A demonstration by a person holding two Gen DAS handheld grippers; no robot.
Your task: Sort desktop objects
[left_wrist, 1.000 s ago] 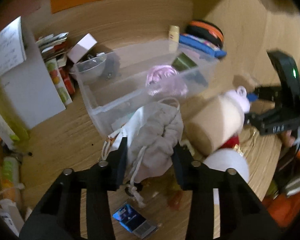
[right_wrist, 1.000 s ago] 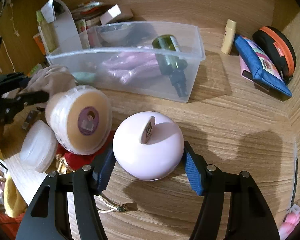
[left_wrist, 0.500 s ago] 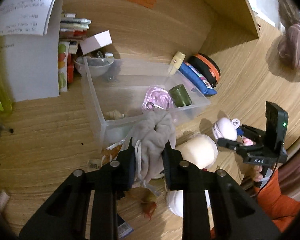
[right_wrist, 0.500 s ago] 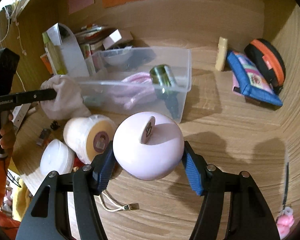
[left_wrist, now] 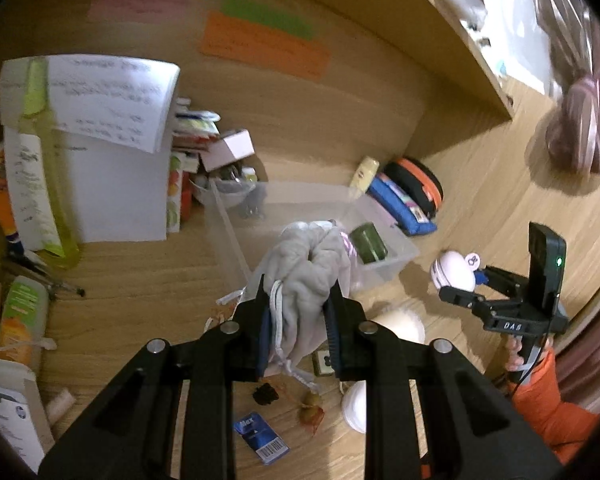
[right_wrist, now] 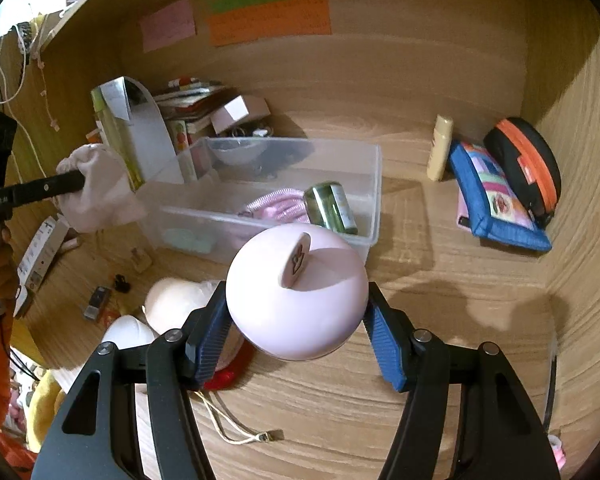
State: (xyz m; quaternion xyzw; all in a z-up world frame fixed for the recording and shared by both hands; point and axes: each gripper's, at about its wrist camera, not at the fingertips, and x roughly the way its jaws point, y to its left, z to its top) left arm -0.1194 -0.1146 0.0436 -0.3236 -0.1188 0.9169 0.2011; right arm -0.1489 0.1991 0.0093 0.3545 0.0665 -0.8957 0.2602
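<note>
Pinching the soft pouch (left_wrist: 308, 280) mid-bunch, my left claw (left_wrist: 298, 336) gripped slack cloth; the right claw (right_wrist: 296, 332) clamped the slick dome (right_wrist: 296, 296).

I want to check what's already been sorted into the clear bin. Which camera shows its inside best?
The right wrist view: the clear bin sits unobstructed, showing the green bottle, a pink coiled item and something pale green. In the left wrist view the grey pouch held by the left gripper hides much of it.
</note>
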